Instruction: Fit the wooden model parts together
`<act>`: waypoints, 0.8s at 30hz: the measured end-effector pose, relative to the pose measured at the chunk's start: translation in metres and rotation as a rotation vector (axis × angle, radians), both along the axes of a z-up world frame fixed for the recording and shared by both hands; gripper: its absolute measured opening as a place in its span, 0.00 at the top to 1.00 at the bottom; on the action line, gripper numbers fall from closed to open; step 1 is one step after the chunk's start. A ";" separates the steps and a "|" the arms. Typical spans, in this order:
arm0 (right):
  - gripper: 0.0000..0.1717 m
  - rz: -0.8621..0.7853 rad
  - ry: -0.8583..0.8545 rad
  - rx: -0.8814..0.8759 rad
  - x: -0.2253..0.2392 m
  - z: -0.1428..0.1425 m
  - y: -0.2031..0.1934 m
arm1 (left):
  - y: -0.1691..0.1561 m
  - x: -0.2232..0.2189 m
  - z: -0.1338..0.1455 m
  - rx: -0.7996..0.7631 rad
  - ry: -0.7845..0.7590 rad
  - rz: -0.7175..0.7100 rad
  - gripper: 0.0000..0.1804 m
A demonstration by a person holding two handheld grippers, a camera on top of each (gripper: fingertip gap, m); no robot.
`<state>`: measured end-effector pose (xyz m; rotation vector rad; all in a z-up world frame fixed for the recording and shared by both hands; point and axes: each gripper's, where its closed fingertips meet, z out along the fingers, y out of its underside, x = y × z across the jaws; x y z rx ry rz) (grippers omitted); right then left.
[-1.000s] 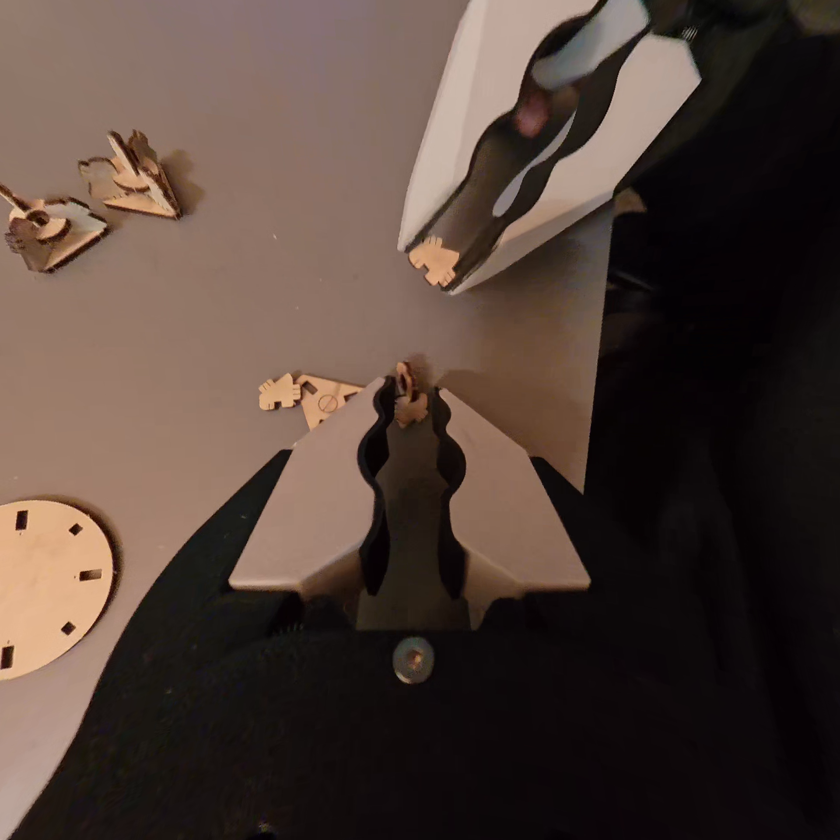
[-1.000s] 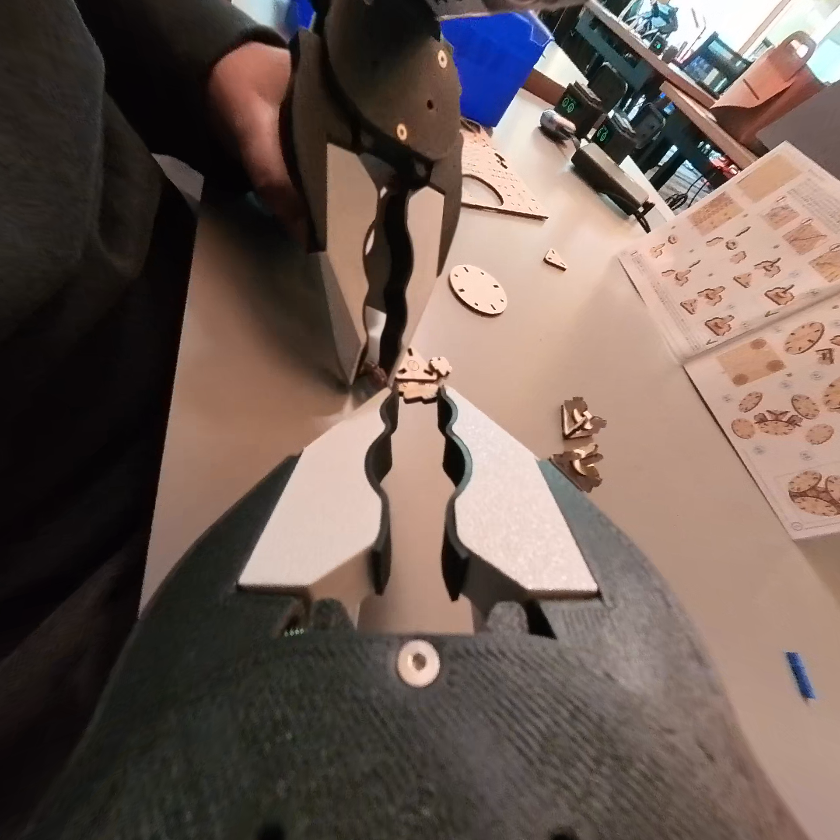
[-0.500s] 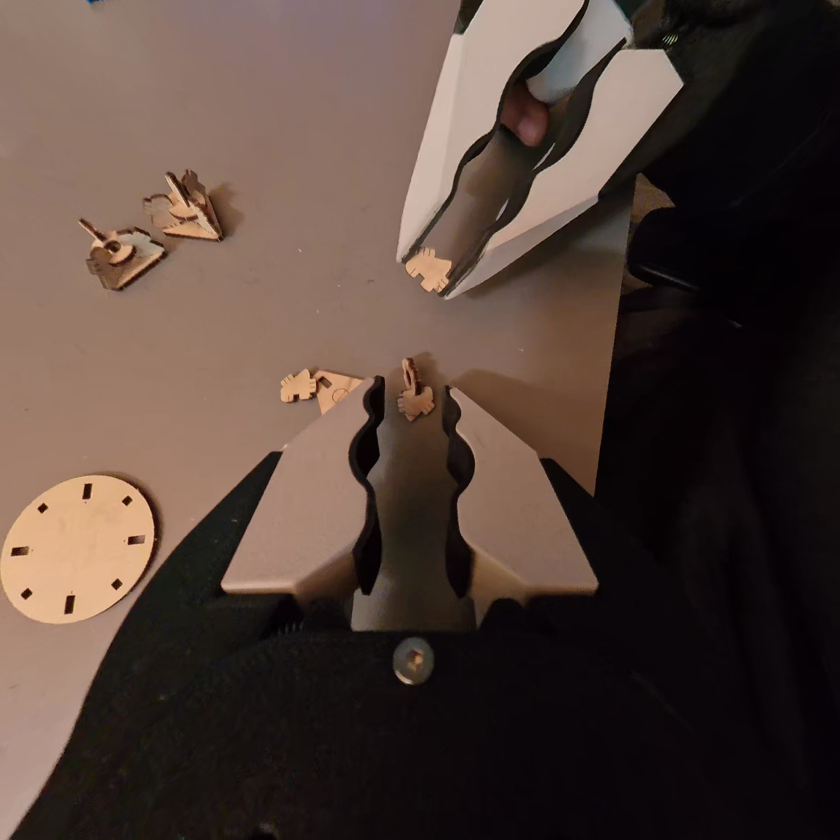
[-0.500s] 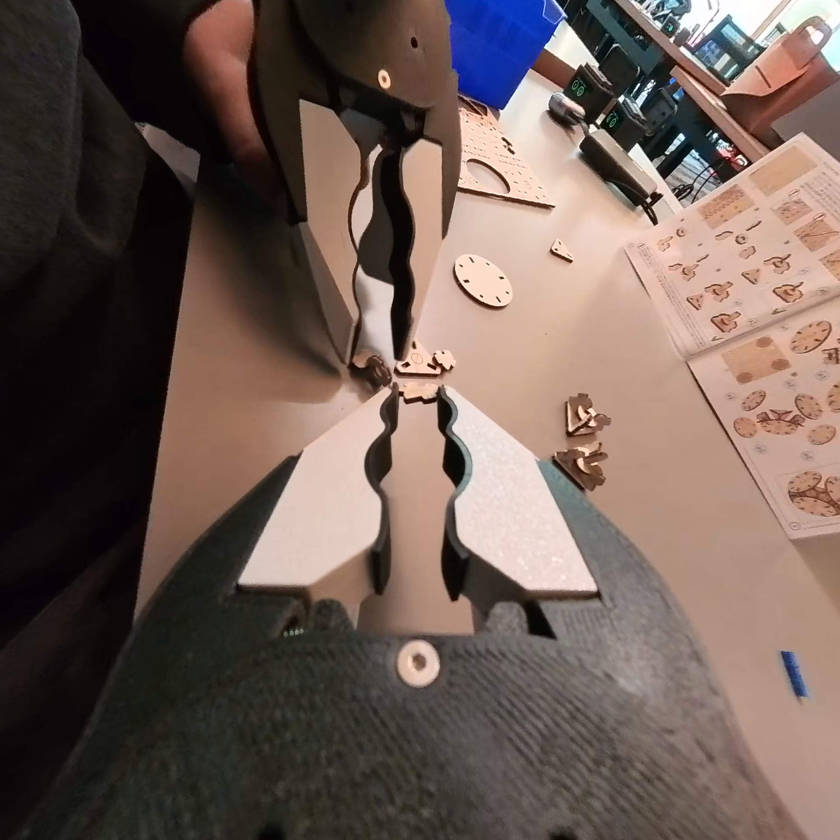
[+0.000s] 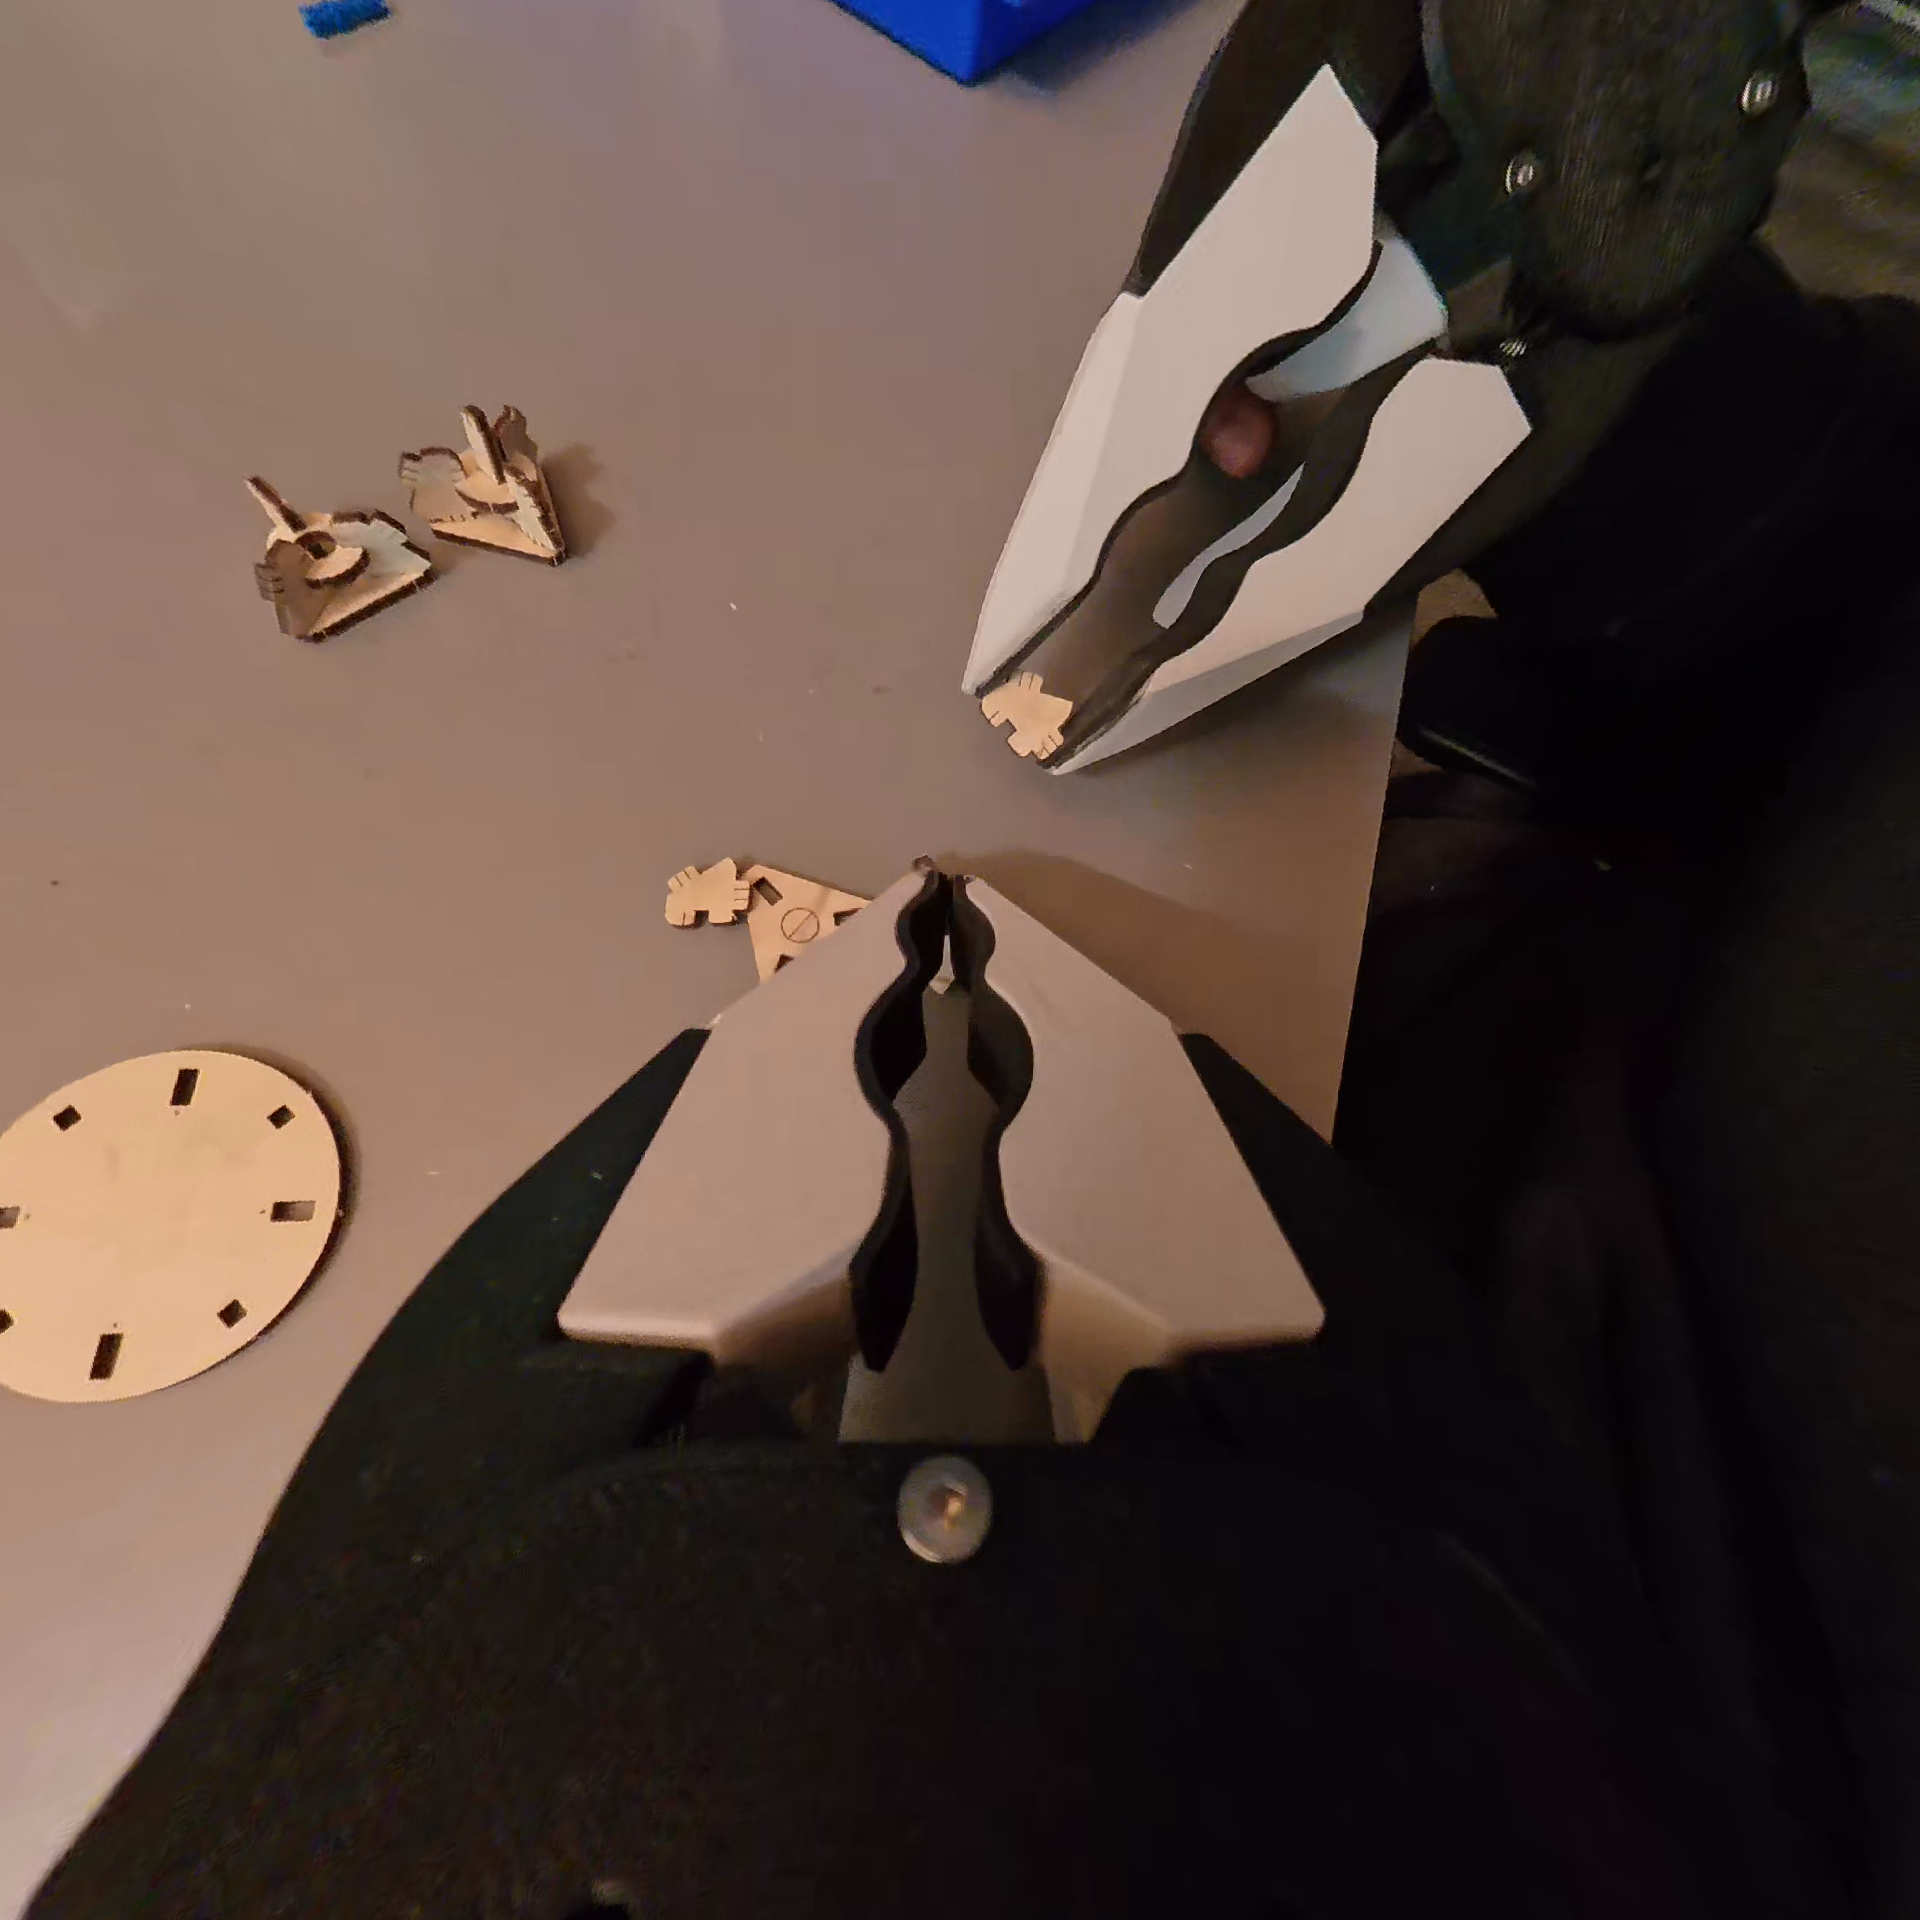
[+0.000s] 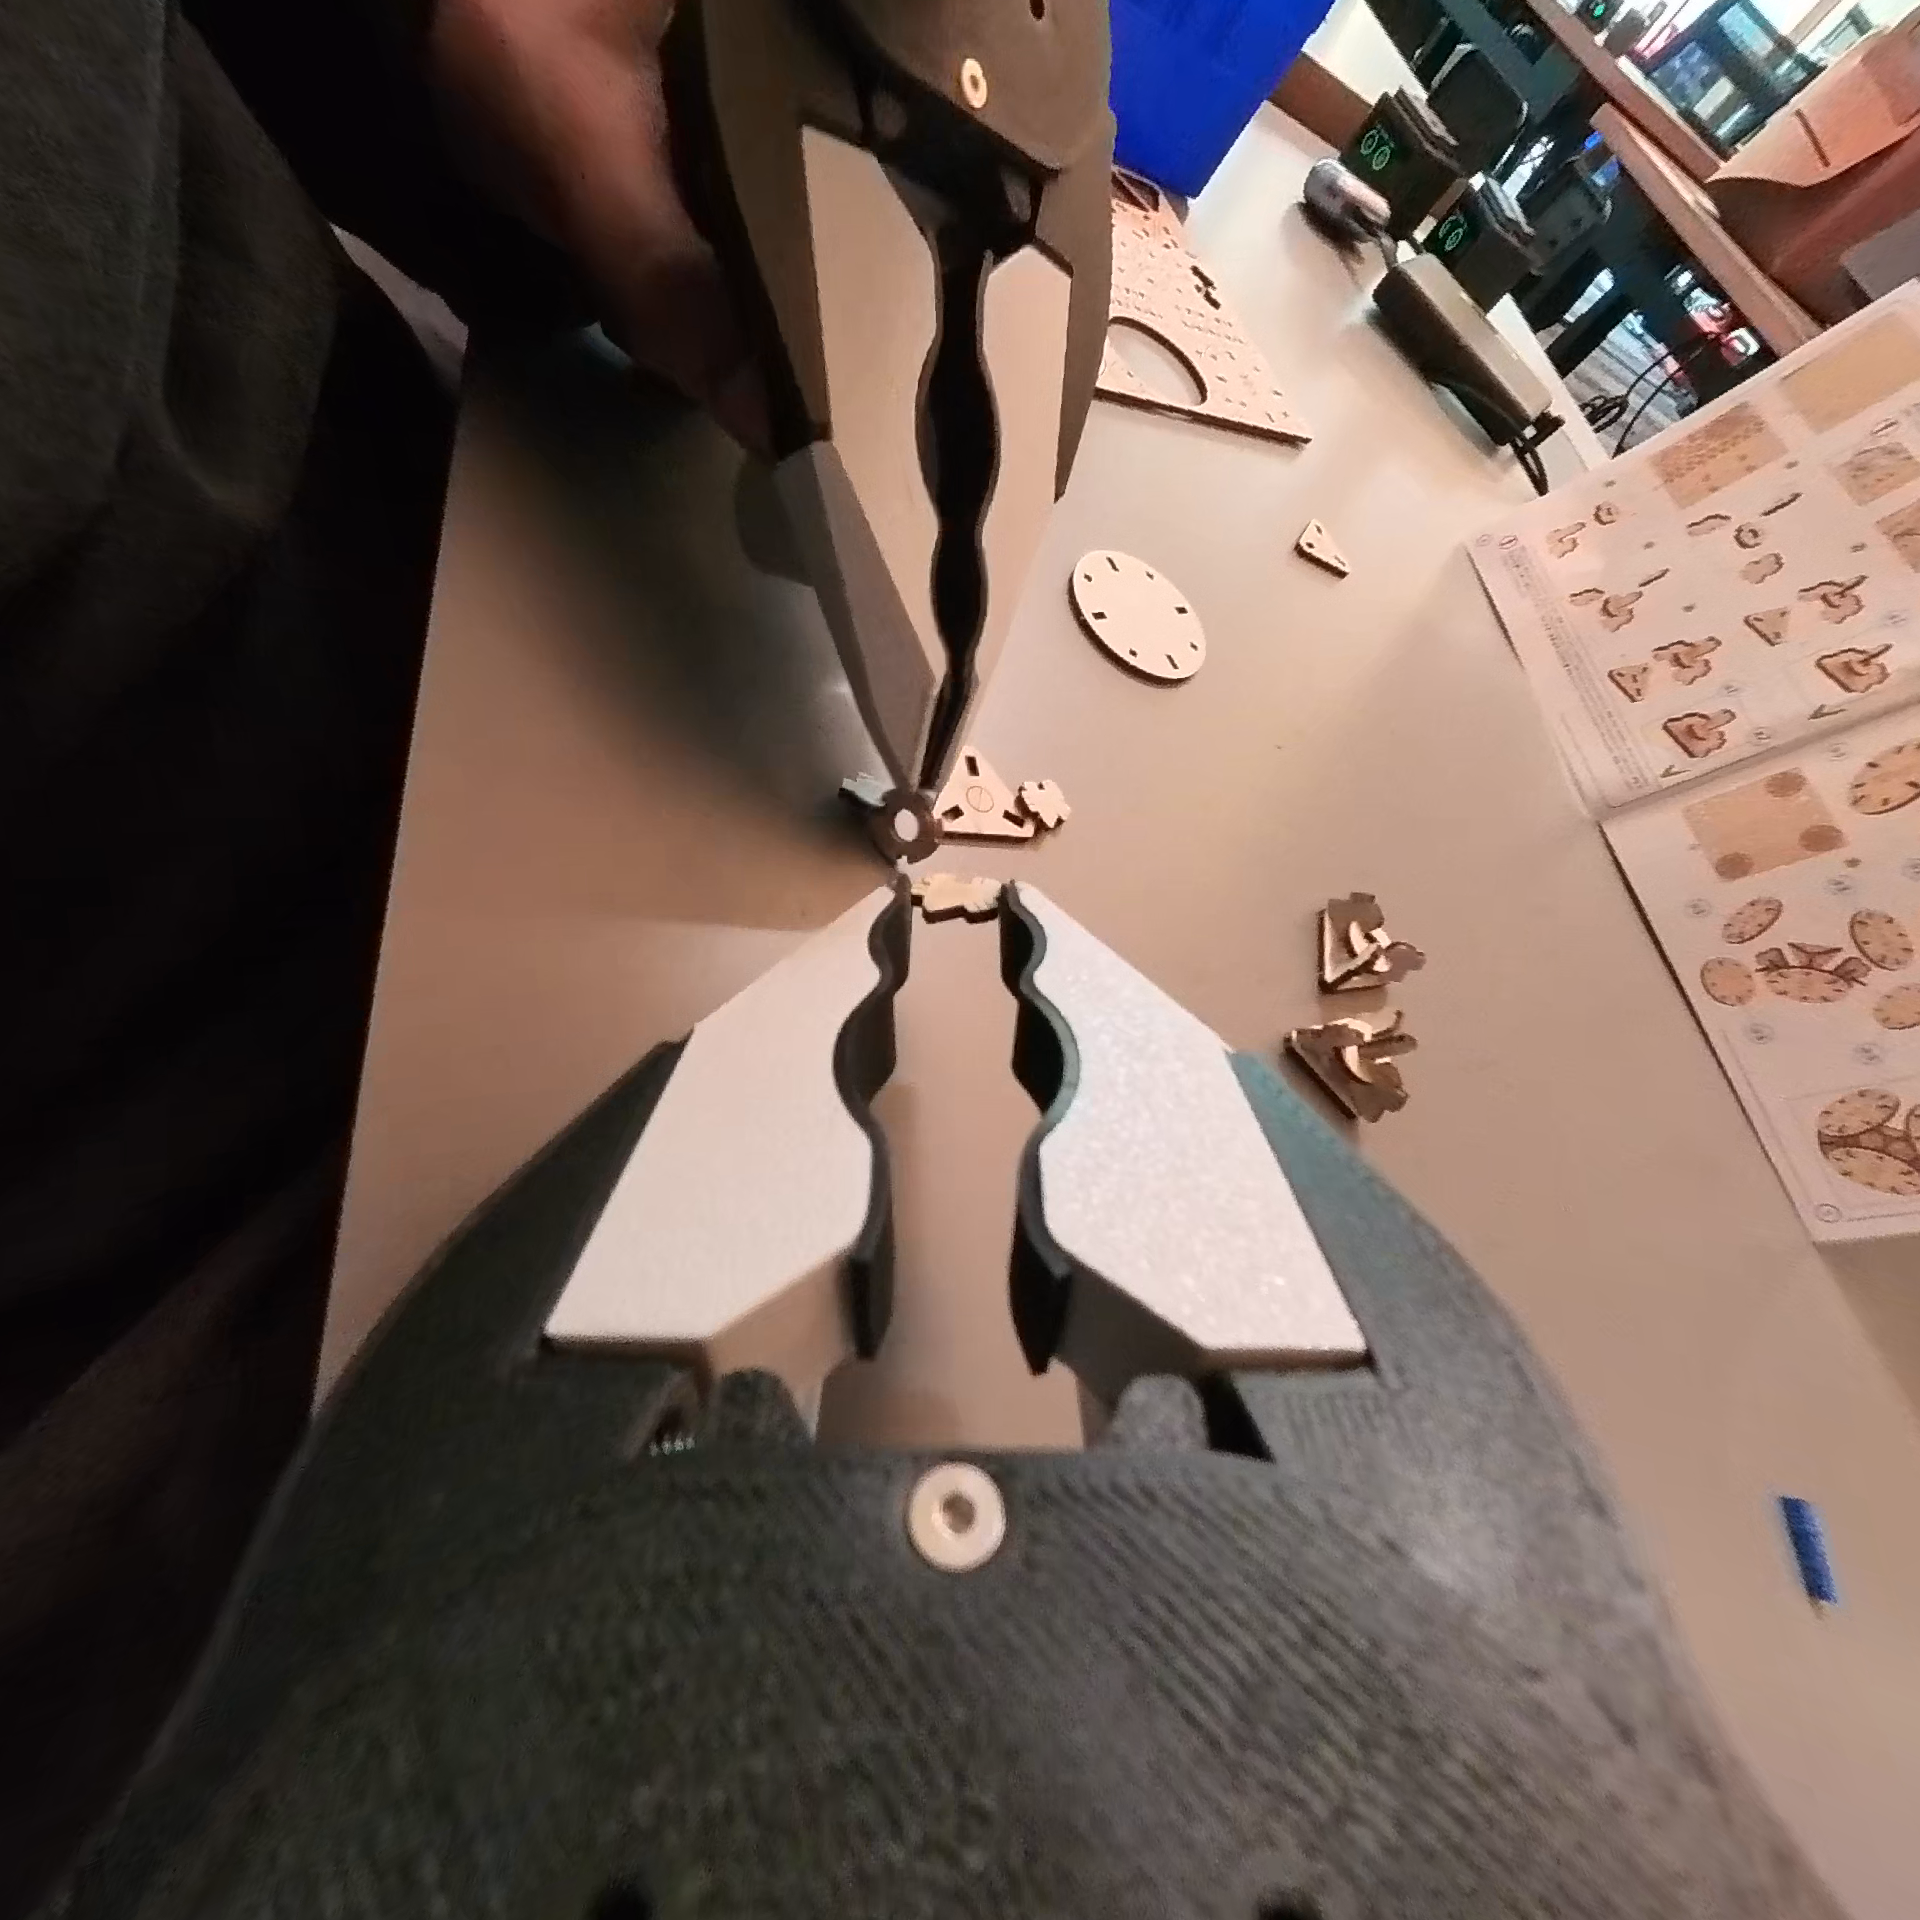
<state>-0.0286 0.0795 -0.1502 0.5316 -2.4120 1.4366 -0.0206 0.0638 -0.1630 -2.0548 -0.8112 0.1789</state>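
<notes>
- Your left gripper is pinched closed on a small round notched wooden hub, upright above the grey table.
- Your right gripper clamps a flat lobed wooden cut-out — just below that hub, nearly touching.

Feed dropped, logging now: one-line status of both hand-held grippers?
left hand-held gripper: shut on ring piece | right hand-held gripper: gripping flat piece

From my left wrist view, the wooden disc and blue bin are cut off by the frame. The triangular plate lies partly behind my left gripper.
</notes>
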 end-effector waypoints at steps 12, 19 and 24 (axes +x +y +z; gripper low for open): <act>0.91 -0.022 0.002 0.140 0.000 -0.022 0.003 | -0.009 -0.003 0.031 0.397 -0.172 0.047 1.00; 0.91 -0.025 -0.006 0.142 -0.001 -0.023 0.003 | -0.004 -0.003 0.023 0.424 -0.247 0.064 0.97; 0.91 -0.028 -0.006 0.139 -0.001 -0.022 0.003 | -0.003 -0.007 0.004 0.201 -0.185 0.116 0.93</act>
